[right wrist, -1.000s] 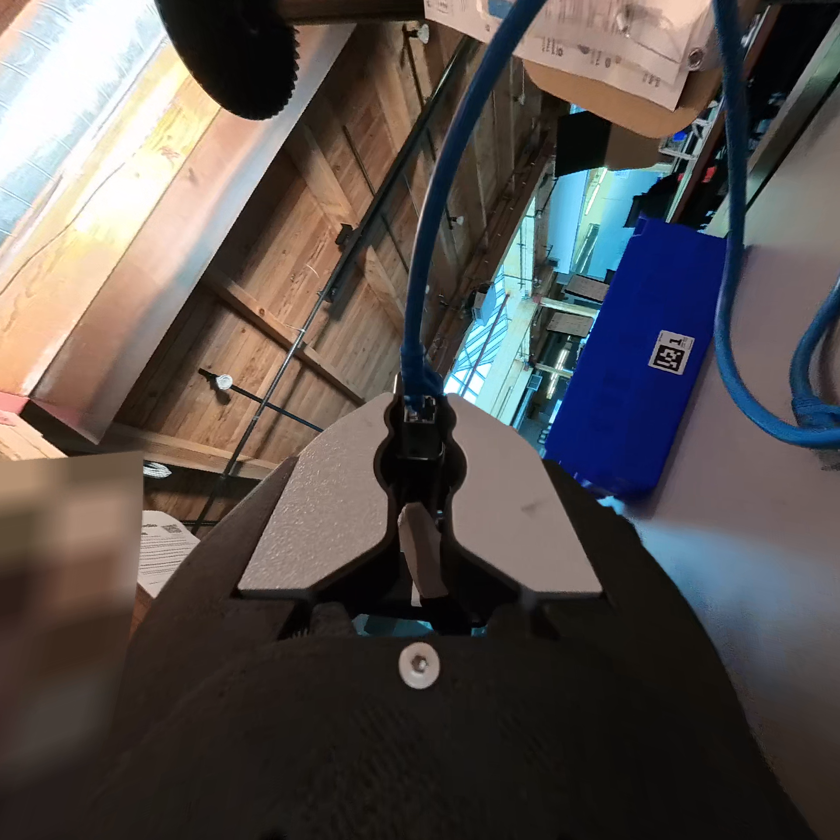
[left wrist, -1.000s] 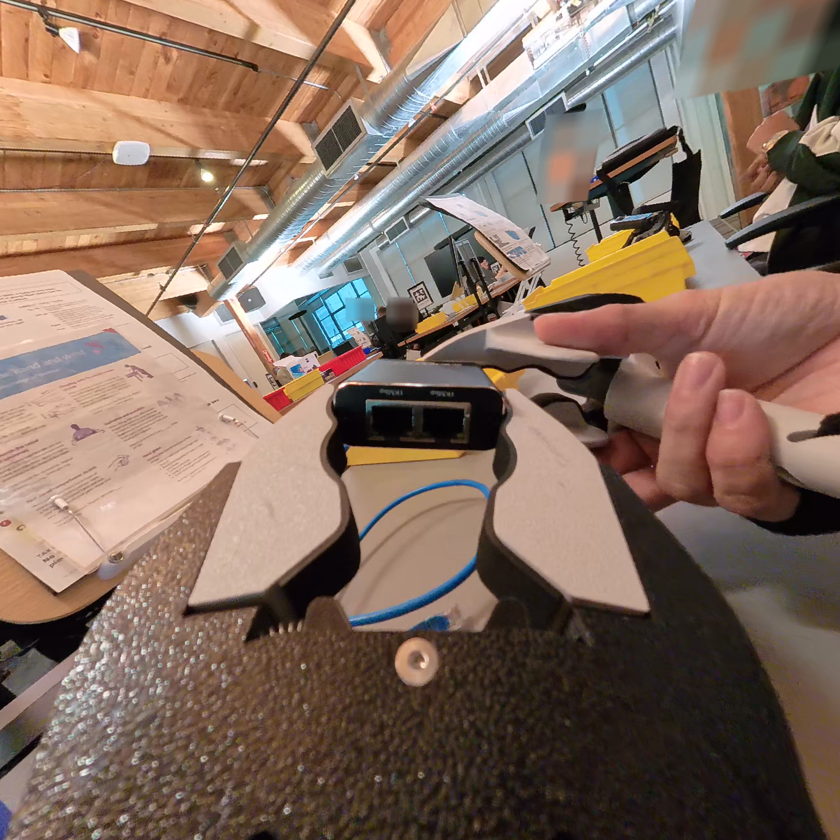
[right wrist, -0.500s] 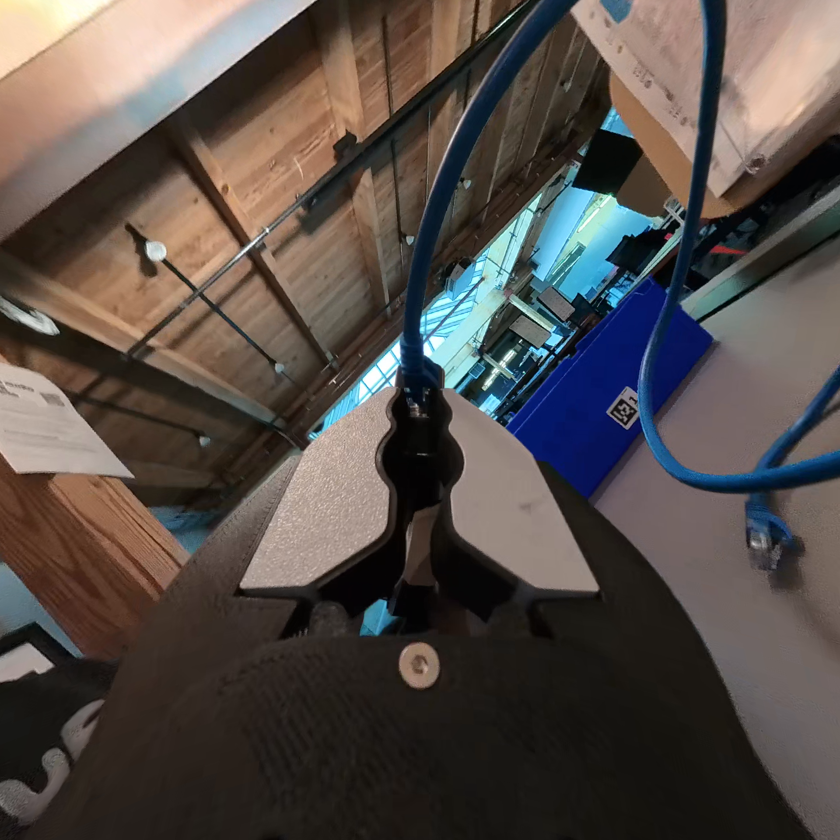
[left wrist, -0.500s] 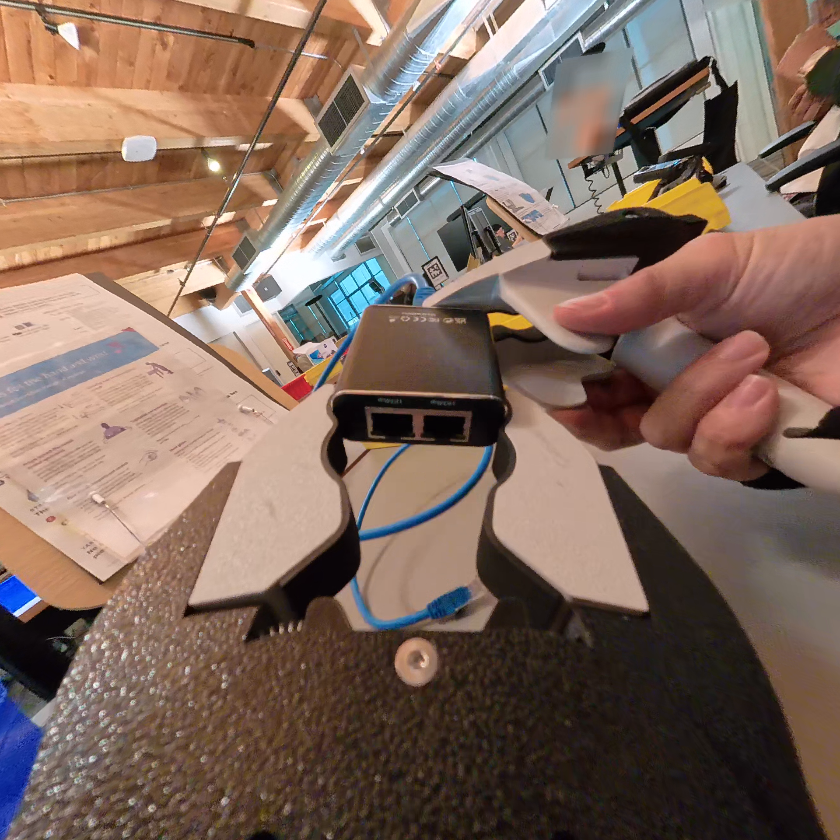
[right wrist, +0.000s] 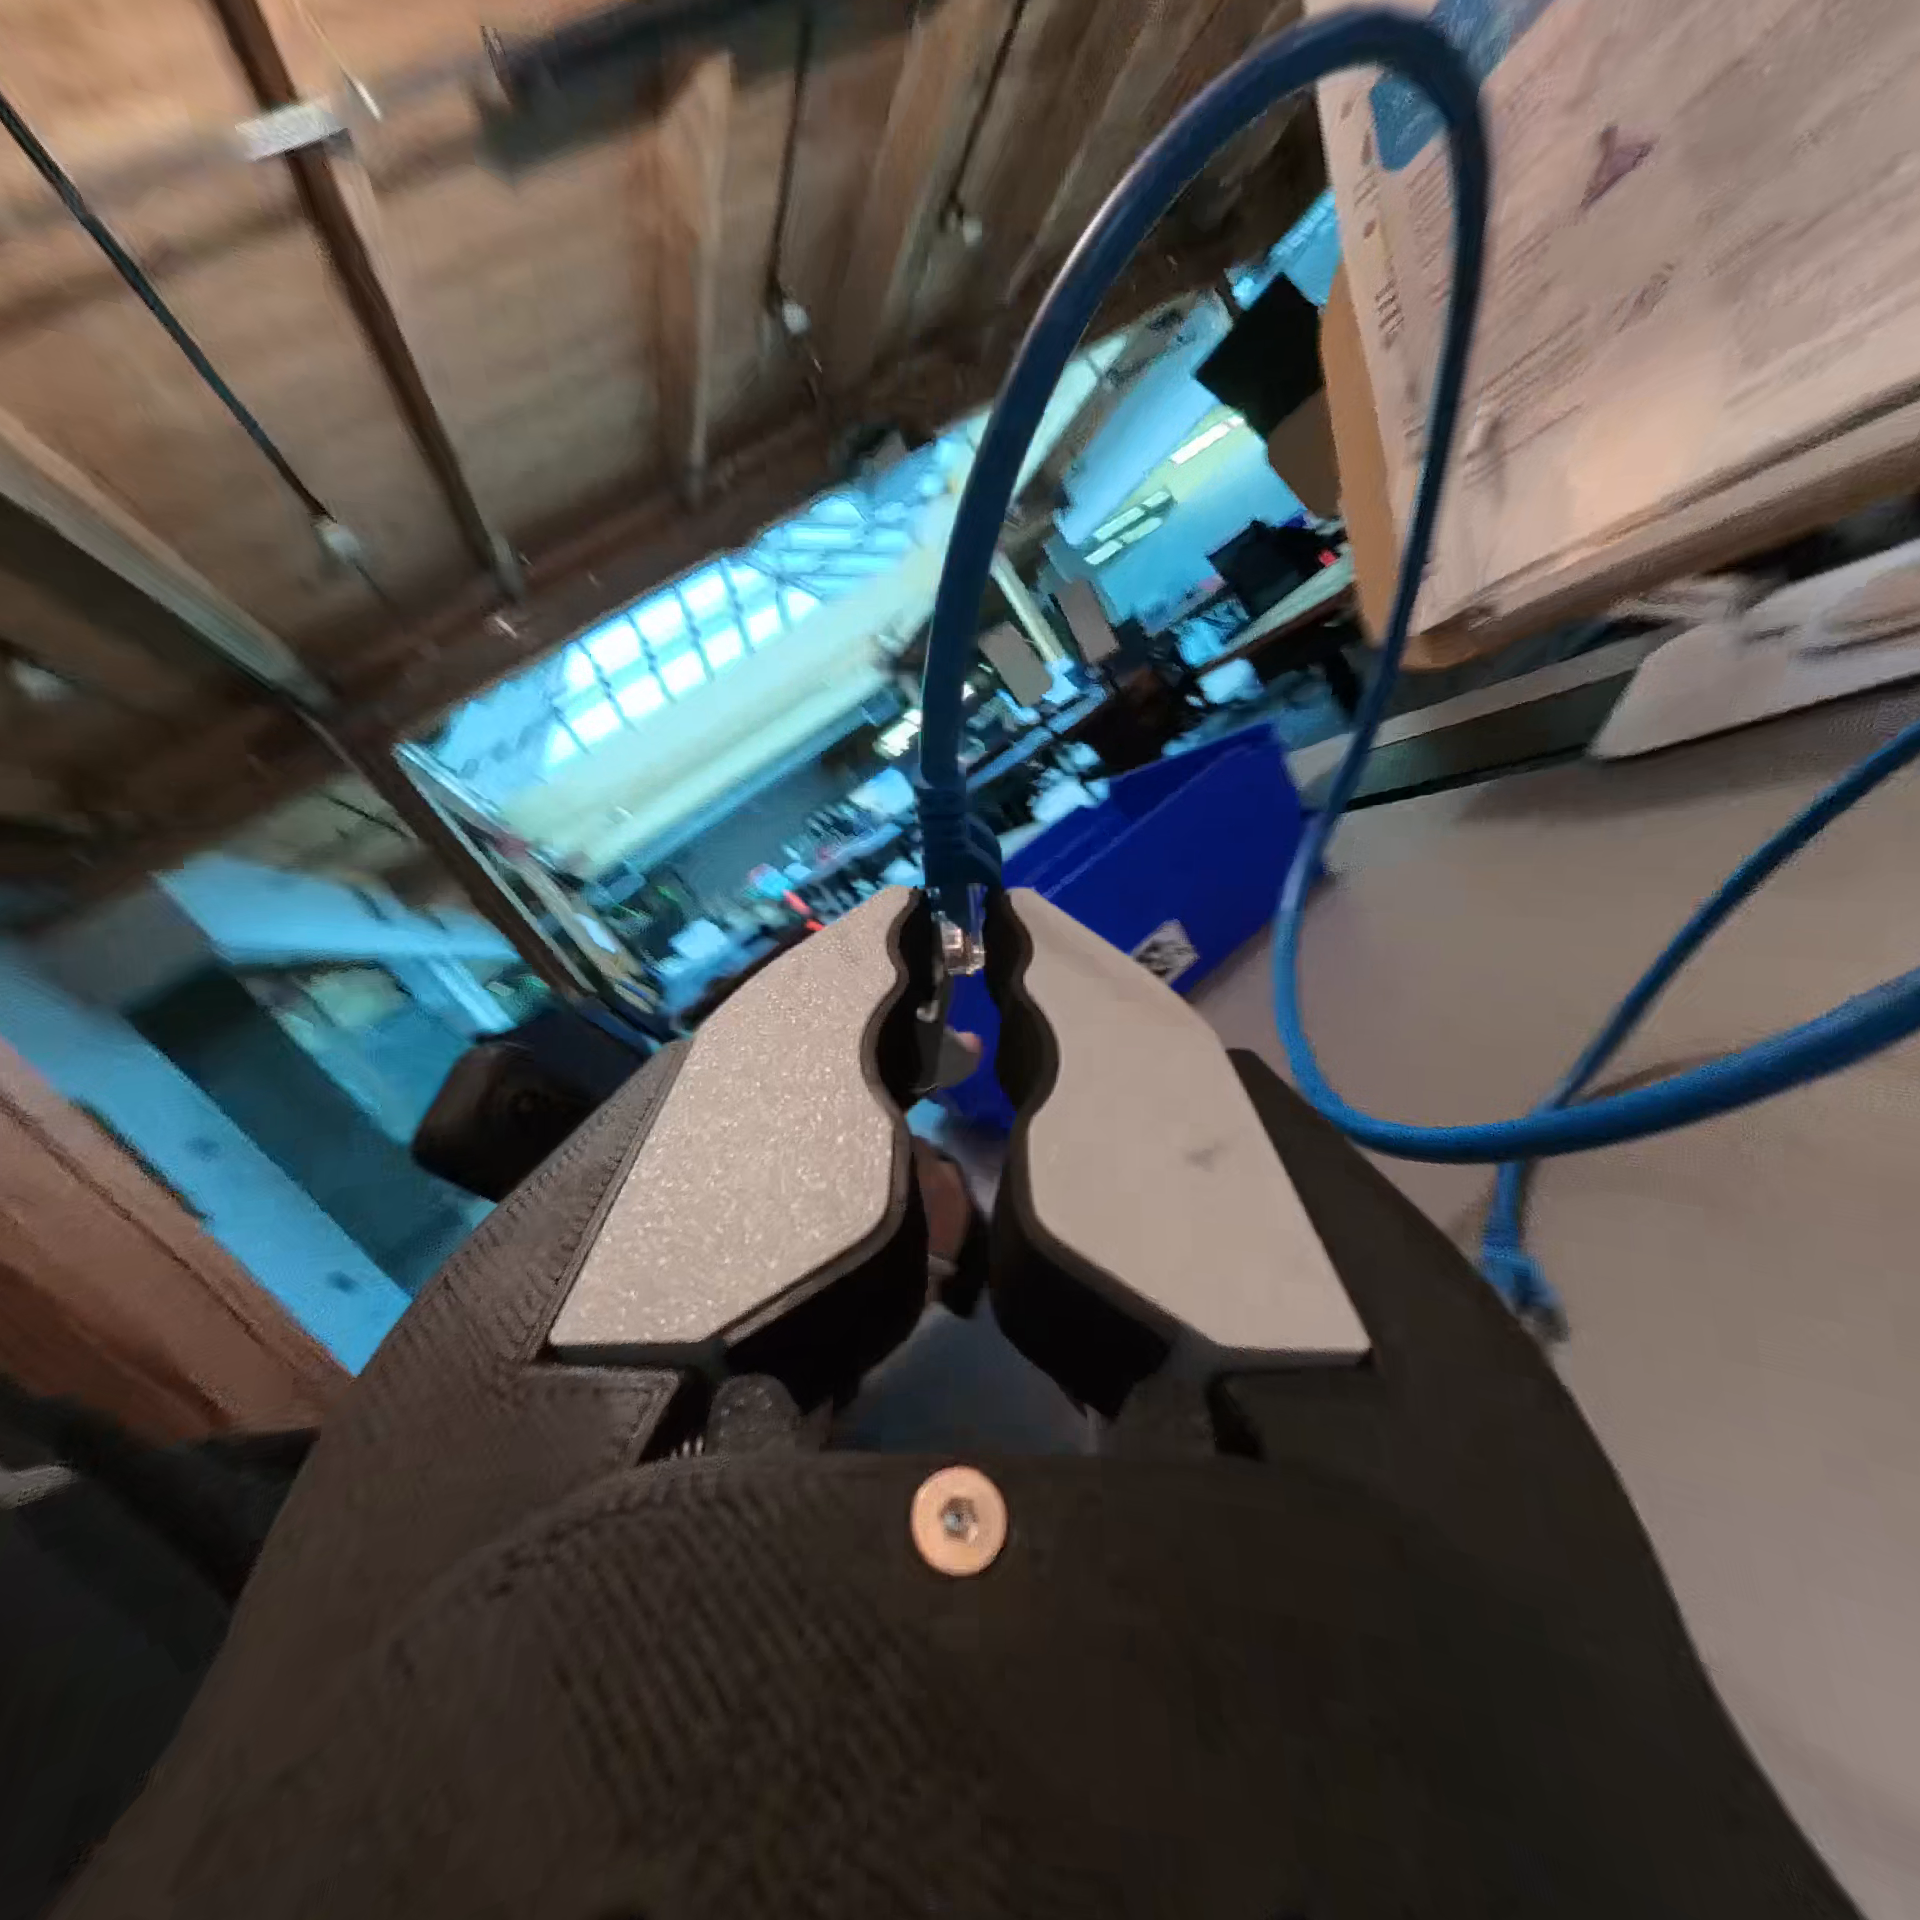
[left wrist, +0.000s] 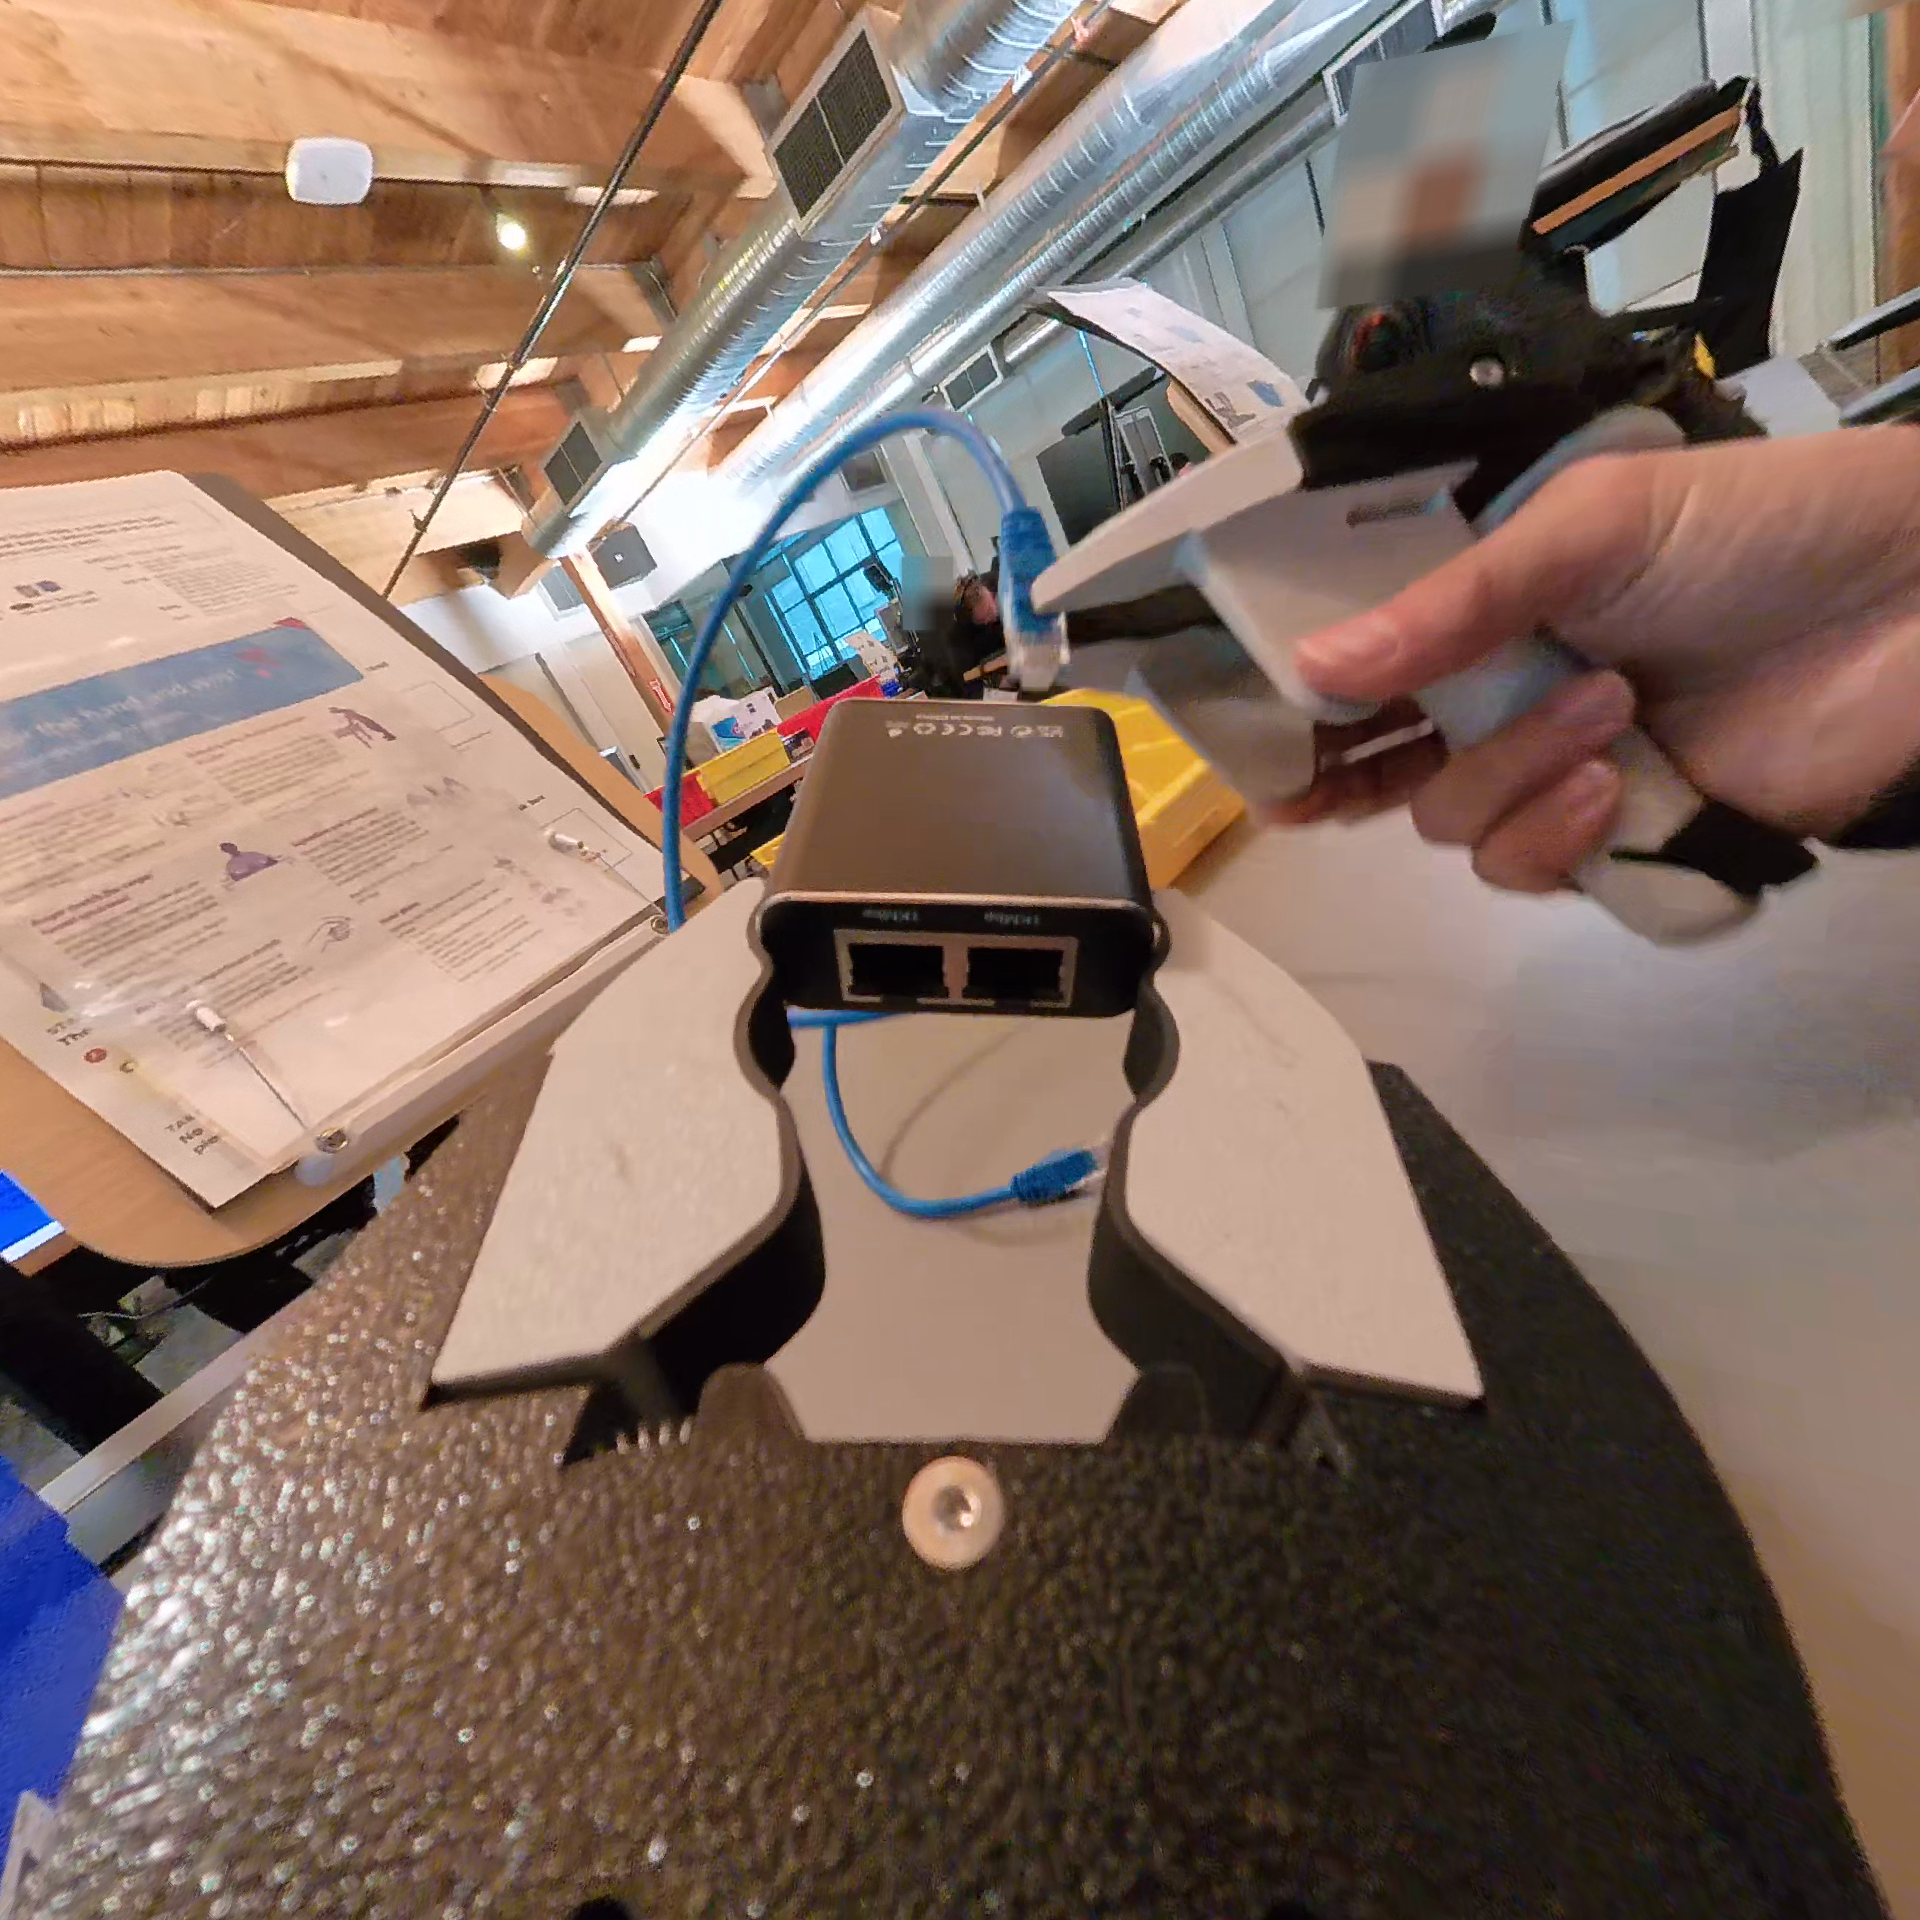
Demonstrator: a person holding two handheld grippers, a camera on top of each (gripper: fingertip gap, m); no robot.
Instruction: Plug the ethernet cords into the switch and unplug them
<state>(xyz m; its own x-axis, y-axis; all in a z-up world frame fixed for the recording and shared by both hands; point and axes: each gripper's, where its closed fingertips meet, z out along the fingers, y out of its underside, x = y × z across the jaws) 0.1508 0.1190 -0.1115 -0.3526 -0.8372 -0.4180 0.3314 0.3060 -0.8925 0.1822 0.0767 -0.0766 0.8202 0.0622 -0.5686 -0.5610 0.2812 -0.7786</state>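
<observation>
My left gripper (left wrist: 956,940) is shut on a black switch (left wrist: 961,821) and holds it above the grey table (left wrist: 1558,1039). Its two ports face the camera and both are empty. My right gripper (right wrist: 958,914) is shut on the clear plug (right wrist: 961,940) of a blue ethernet cord (right wrist: 1039,364). In the left wrist view the right gripper (left wrist: 1049,634), held by a hand (left wrist: 1714,644), keeps that plug (left wrist: 1034,623) just above the switch's far end. The cord (left wrist: 686,727) loops down behind the switch. Its other plug (left wrist: 1055,1179) lies on the table.
A clipboard with a printed sheet (left wrist: 260,831) leans at the left, also at the upper right of the right wrist view (right wrist: 1662,312). Yellow bins (left wrist: 1174,800) stand behind the switch. A blue bin (right wrist: 1164,862) stands on the table (right wrist: 1662,1455) beyond the loose plug (right wrist: 1517,1268).
The switch has tilted so more of its top shows. The right gripper with the plug has moved up and right, so the plug shows above the switch's far end.
</observation>
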